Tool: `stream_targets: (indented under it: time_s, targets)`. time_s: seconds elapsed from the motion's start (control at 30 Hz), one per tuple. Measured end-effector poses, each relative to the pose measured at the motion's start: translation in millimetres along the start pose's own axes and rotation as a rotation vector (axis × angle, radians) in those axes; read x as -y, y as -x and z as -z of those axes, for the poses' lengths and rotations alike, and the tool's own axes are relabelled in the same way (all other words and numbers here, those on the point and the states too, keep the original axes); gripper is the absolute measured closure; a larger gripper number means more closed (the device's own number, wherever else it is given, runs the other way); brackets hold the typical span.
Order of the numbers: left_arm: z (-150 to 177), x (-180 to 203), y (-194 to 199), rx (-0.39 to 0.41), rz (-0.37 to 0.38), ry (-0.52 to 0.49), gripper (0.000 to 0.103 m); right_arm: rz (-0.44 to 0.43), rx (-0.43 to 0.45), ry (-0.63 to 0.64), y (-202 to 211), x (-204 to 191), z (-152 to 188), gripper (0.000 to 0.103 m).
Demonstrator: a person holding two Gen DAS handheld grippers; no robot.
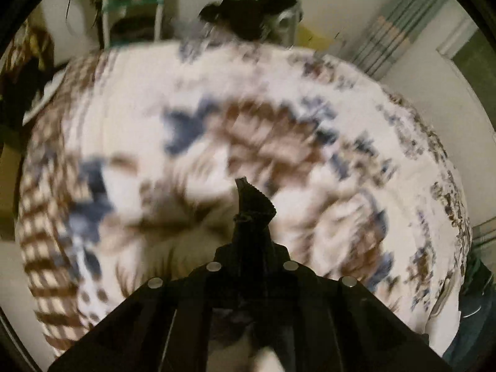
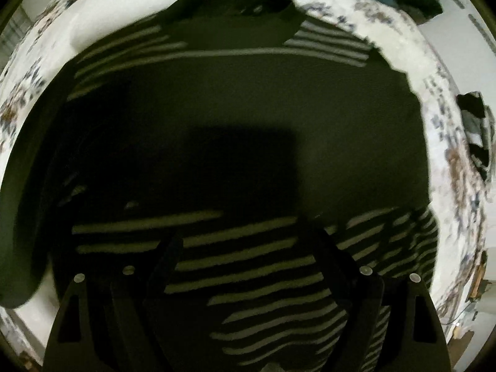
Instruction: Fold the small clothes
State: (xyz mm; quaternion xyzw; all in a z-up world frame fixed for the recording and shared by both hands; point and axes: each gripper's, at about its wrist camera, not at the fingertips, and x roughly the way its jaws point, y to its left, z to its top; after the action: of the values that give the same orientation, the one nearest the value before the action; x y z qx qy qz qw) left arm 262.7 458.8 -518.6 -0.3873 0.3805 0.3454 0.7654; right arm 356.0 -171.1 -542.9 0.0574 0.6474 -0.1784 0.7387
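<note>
In the left wrist view, the left gripper [image 1: 248, 210] has its fingers pressed together on a piece of black fabric [image 1: 252, 200], held above the patterned bedsheet [image 1: 279, 99]; the picture is blurred. In the right wrist view, the right gripper [image 2: 248, 266] has its fingers spread wide just above the dark striped garment [image 2: 235, 99], which lies flat on the bedsheet [image 2: 403, 40] and fills most of the picture.

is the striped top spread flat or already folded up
Spread. In the right wrist view the striped top lies broad and flat over the patterned bedspread, collar at the far edge.
</note>
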Motion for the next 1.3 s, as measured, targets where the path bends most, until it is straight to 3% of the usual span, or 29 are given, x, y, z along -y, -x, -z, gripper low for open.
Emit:
stream_targets:
  time_s: [0.1,0.2,0.3,0.37,0.4,0.5,0.6,0.8,0.93,1.0,1.03,1.1,1.13,1.17,1.23,1.3]
  targets:
    - [-14,36,34,0.071,0.025,-0.071,0.097,-0.011,0.011,-0.004,-3,5,-20,0.017]
    - [-11,75,68,0.127,0.066,-0.147,0.097,-0.095,-0.002,-0.044,-2,22,-30,0.017]
    - [9,130,111,0.171,0.141,-0.254,0.097,-0.199,-0.017,-0.09,0,40,-40,0.017]
    - [40,174,144,0.183,0.216,-0.353,0.097,-0.266,-0.033,-0.122,4,55,-42,0.017]
    - [52,191,153,0.144,0.284,-0.407,0.097,-0.293,-0.04,-0.137,4,69,-45,0.017]
    - [124,262,188,0.108,0.382,-0.584,0.097,-0.332,-0.05,-0.172,7,110,-46,0.017]
    - [221,326,205,0.007,0.487,-0.743,0.097,-0.341,-0.054,-0.217,5,162,-48,0.017]
    - [451,414,202,-0.302,0.625,-0.978,0.097,-0.304,-0.077,-0.35,-15,287,-42,0.017]
    - [562,437,190,-0.435,0.592,-1.117,0.092,-0.277,-0.115,-0.408,-28,357,-30,0.017]
    - [596,438,181,-0.443,0.518,-1.19,0.092,-0.282,-0.141,-0.413,-36,389,-27,0.017]
    - [607,435,180,-0.441,0.497,-1.212,0.083,-0.29,-0.149,-0.416,-37,400,-24,0.017]
    - [610,422,173,-0.438,0.462,-1.244,0.051,-0.326,-0.178,-0.412,-38,424,-21,0.017]
    - [611,417,172,-0.424,0.432,-1.254,0.022,-0.346,-0.193,-0.405,-38,431,-19,0.017]
    - [609,404,175,-0.405,0.401,-1.258,0.015,-0.37,-0.212,-0.393,-38,439,-20,0.017]
    - [586,376,170,-0.37,0.329,-1.232,0.015,-0.422,-0.228,-0.364,-34,449,-24,0.018]
    - [562,342,163,-0.337,0.236,-1.19,0.015,-0.465,-0.222,-0.319,-26,445,-33,0.029]
